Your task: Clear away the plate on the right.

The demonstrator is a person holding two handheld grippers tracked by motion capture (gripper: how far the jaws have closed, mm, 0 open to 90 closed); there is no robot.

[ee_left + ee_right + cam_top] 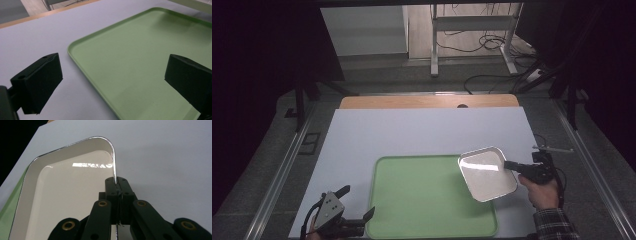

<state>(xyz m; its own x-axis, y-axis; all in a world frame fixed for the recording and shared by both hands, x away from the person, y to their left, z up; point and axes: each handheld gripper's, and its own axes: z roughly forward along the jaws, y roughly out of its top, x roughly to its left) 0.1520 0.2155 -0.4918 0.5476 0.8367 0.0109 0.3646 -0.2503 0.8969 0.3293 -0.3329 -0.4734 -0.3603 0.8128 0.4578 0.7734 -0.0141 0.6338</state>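
A white square dish [486,173] with a shiny rim hangs tilted over the right edge of a green tray [422,200]. My right gripper [510,166] is shut on the dish's right rim, held by a hand in a plaid sleeve. In the right gripper view the jaws pinch the rim of the dish [67,185] at my right gripper [116,183]. My left gripper [359,202] stands open at the tray's near left corner, nothing between its jaws. The left gripper view has the tray's corner [140,65] between the spread fingers [40,80] of my left gripper [112,82].
The tray lies on a white sheet [422,130] that covers a wooden table [427,101]. Metal rails run along both sides of the table. A desk frame and cables [482,45] stand on the floor beyond.
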